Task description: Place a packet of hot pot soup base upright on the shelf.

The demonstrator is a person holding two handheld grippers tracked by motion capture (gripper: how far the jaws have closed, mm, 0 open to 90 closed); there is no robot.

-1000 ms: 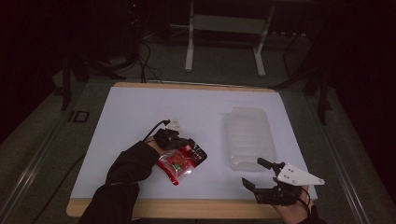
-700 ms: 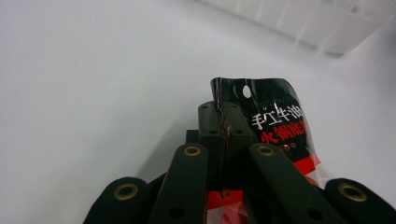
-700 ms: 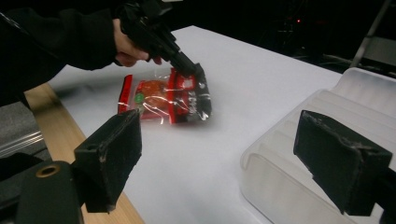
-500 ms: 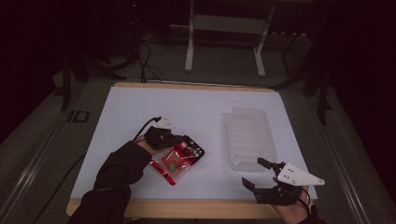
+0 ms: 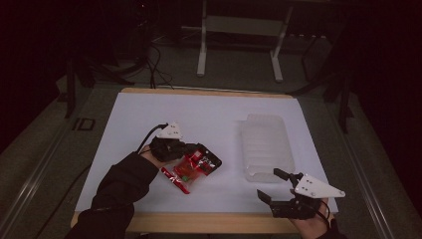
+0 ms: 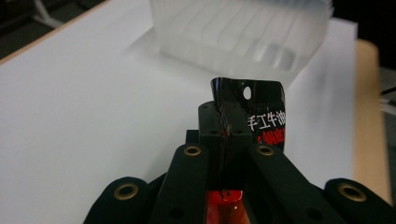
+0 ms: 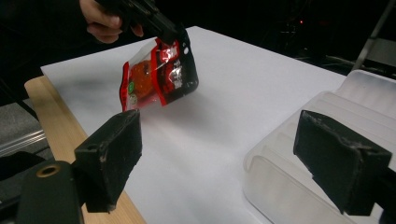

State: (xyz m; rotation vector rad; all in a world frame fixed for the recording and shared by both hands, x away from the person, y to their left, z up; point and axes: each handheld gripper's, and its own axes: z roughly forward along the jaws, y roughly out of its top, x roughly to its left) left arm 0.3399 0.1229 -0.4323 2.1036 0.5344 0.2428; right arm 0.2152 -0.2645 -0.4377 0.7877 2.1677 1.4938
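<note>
A red and black snack packet [image 5: 194, 167] hangs from my left gripper [image 5: 191, 151], which is shut on its black top edge. In the left gripper view the jaws pinch the packet [image 6: 254, 109] at my left gripper [image 6: 223, 121], with the clear container [image 6: 243, 32] ahead. The right gripper view shows the packet [image 7: 159, 74] lifted off the white sheet, tilted, under a hand and the left gripper [image 7: 163, 28]. My right gripper [image 5: 271, 184] stands open near the front right corner, nothing between its pads [image 7: 112, 154].
A clear ribbed plastic container [image 5: 266, 144] lies on the right of the white sheet [image 5: 209, 114], just beyond my right gripper; its near rim [image 7: 289, 168] sits between the right jaws' line of sight. The wooden table edge [image 5: 199, 221] runs along the front.
My left gripper has risen and drifted slightly right and away, lifting the packet off the sheet. The right gripper has stayed put.
</note>
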